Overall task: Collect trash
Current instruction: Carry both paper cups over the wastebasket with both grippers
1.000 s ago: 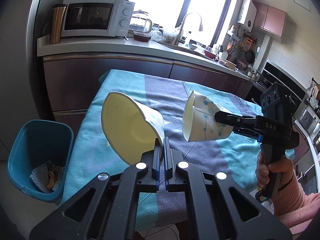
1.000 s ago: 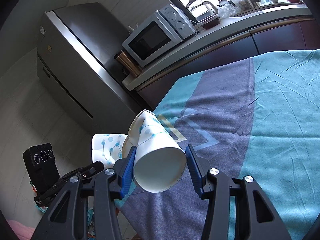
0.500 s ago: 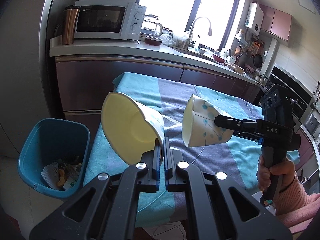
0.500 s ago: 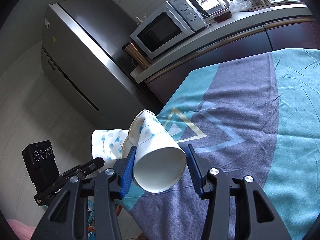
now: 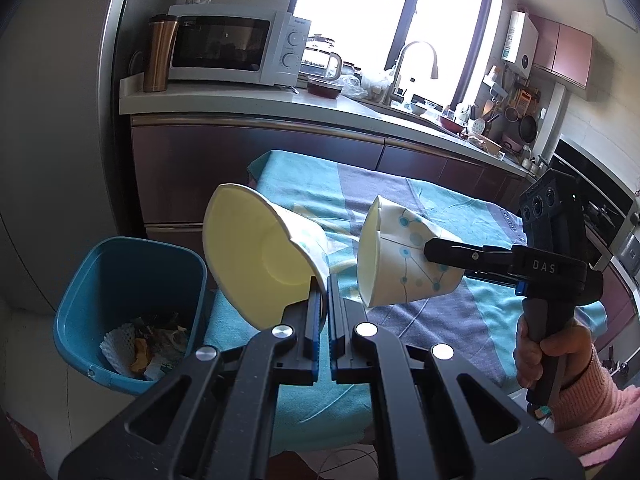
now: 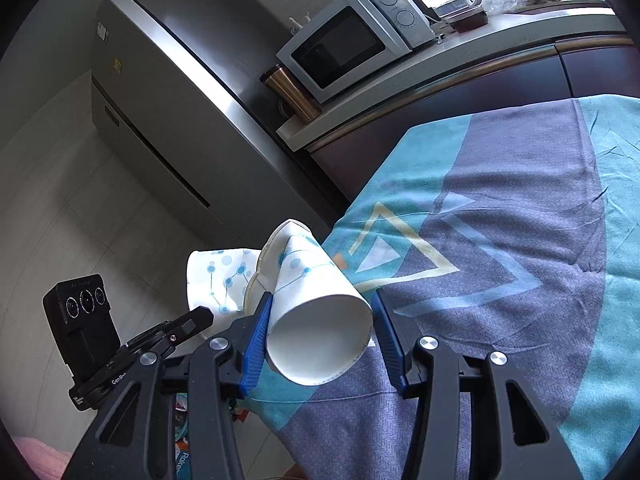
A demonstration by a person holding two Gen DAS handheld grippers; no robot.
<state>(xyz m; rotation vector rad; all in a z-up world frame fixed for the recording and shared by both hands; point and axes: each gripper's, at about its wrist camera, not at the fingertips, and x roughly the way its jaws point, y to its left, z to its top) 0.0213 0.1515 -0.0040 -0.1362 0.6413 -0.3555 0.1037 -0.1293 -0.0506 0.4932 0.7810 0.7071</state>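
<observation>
My left gripper (image 5: 324, 286) is shut on the wall of a crushed white paper cup (image 5: 260, 264) with blue dots, held in the air beside the table's left end, mouth toward the camera. That cup shows in the right wrist view (image 6: 218, 276) too. My right gripper (image 6: 320, 320) is shut on a second paper cup (image 6: 316, 312), base toward the camera, held above the table's left edge; it also shows in the left wrist view (image 5: 404, 264). A blue trash bin (image 5: 128, 304) with paper scraps inside stands on the floor below left of the left cup.
The table wears a teal and grey cloth (image 5: 400, 216). Behind it runs a dark kitchen counter (image 5: 256, 152) with a microwave (image 5: 236, 48), a copper tumbler (image 5: 160, 54) and a kettle. A steel fridge (image 6: 168, 92) stands at the left.
Both grippers with their cups have moved left toward the table's end. The bin has come more into view and sits closer under the left cup.
</observation>
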